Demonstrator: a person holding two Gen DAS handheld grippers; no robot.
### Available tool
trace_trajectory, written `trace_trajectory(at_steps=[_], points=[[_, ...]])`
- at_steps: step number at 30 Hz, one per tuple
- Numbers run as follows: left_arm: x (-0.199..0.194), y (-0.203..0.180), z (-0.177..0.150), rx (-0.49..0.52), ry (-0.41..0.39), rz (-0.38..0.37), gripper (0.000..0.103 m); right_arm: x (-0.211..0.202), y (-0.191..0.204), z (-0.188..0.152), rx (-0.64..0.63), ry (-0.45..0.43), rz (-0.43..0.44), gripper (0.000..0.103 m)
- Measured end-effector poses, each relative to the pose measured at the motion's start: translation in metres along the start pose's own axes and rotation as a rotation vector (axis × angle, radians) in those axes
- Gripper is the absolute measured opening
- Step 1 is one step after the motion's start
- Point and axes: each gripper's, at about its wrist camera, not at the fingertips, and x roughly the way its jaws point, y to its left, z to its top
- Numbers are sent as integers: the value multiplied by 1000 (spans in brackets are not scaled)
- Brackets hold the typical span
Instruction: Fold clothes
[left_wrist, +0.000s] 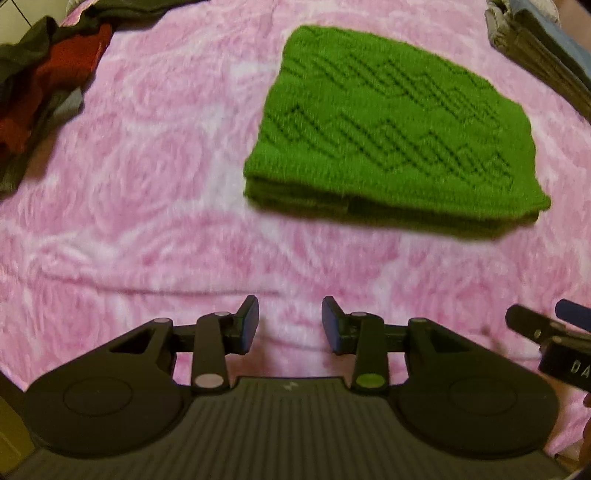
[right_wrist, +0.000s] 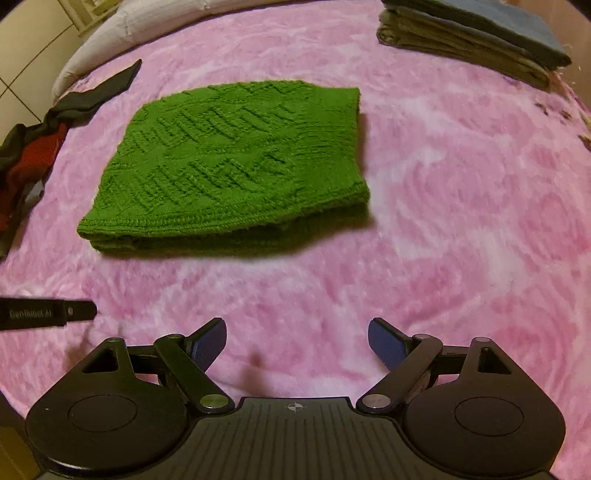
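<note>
A green knitted garment (left_wrist: 395, 136) lies folded into a thick rectangle on the pink blanket (left_wrist: 147, 166); the right wrist view shows the garment (right_wrist: 236, 166) left of centre. My left gripper (left_wrist: 290, 325) hangs over bare blanket, nearer than the garment's front edge, its jaws parted with nothing between them. My right gripper (right_wrist: 297, 345) stands wide open above the blanket, also short of the garment and empty. Part of the right gripper (left_wrist: 554, 332) shows at the right edge of the left wrist view, and part of the left gripper (right_wrist: 48, 314) at the left edge of the right wrist view.
A heap of unfolded dark, red and grey clothes (left_wrist: 40, 92) lies at the blanket's left edge, seen also as clothes (right_wrist: 29, 155). A stack of folded olive and blue clothes (right_wrist: 476, 37) sits at the far right. A white pillow (right_wrist: 155, 26) lies at the far side.
</note>
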Motion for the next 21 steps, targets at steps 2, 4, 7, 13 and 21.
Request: trace_trajectory(at_steps=[2,4,7,13,21], points=[[0,1,-2,-3,7,-3,33,-1,0,-1,8,1,-1,87],[0,3,-2,-2,7,-7,33,0,1,-1,13,2,-3,87],[2,9,2,0,-4,-26,34,0,0,2,44,-16,11,87],[-1,37,13,-87,-60,-151,34,-5,-44,11,411,-134,237,86],[3,63,32,-141,-124,-224,34,38,-93,25,833,-218,419,39]])
